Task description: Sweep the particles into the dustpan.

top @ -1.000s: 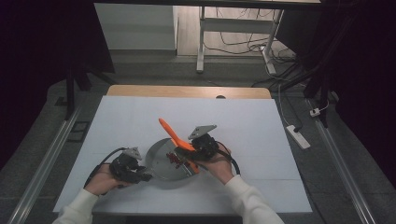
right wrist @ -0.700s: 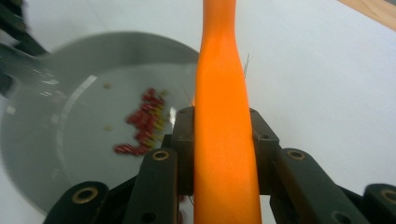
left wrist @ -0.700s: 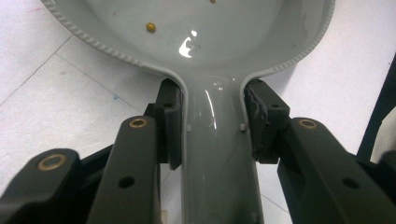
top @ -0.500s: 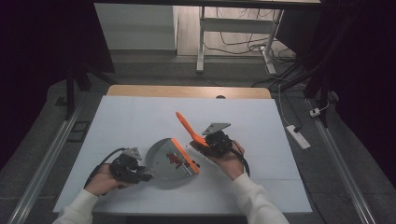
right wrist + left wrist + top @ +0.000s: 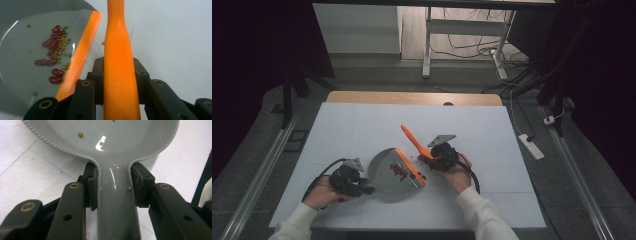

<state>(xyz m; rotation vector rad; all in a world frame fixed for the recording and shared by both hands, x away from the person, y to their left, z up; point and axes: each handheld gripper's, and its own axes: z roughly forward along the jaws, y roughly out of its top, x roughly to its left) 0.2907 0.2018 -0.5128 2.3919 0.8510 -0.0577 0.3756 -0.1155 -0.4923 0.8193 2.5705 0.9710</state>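
Brush [image 5: 119, 62] shifted right — clamped between jaws.

Dim room, grey floor [image 5: 257, 145]; white-topped table [image 5: 362, 125]; power strip [image 5: 530, 146], cables [image 5: 462, 47] beyond.

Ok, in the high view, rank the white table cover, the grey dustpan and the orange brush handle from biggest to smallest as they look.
1. White table cover, by far the largest.
2. Grey dustpan.
3. Orange brush handle, a thin strip, smallest.
All lie on one surface, so nearness hardly skews this.
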